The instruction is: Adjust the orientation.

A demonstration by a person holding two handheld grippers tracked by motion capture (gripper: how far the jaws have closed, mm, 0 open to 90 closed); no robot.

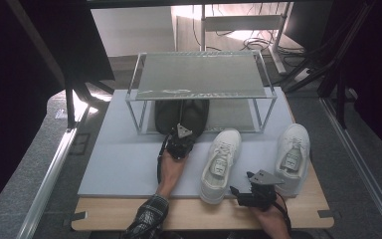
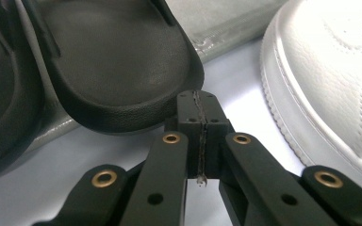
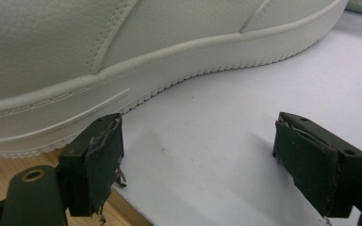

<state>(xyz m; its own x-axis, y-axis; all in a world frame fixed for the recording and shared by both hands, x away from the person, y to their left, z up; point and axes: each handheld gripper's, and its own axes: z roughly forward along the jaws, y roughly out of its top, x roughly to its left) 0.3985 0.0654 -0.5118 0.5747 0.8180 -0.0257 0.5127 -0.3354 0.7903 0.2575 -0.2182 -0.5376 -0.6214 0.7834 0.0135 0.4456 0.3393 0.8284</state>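
Note:
A pair of black slippers (image 1: 181,115) lies on the lower shelf of a metal rack (image 1: 201,92). My left gripper (image 1: 181,130) is at their near end. In the left gripper view its jaws (image 2: 199,110) are shut with nothing between them, the tips right at the heel of one black slipper (image 2: 118,61); whether they touch it I cannot tell. Two white sneakers (image 1: 221,162) (image 1: 292,155) stand on the grey mat (image 1: 124,164). My right gripper (image 1: 242,183) sits open between them near the front edge. In its own view the open gripper (image 3: 202,160) has bare mat between its pads, beside a sneaker's sole (image 3: 136,66).
The mat lies on a wooden table (image 1: 189,215). The rack's top shelf (image 1: 199,74) overhangs the slippers. A second black slipper (image 2: 2,94) and a white sneaker (image 2: 330,80) flank the left gripper. Metal rails run along both sides of the table; cables lie on the floor beyond.

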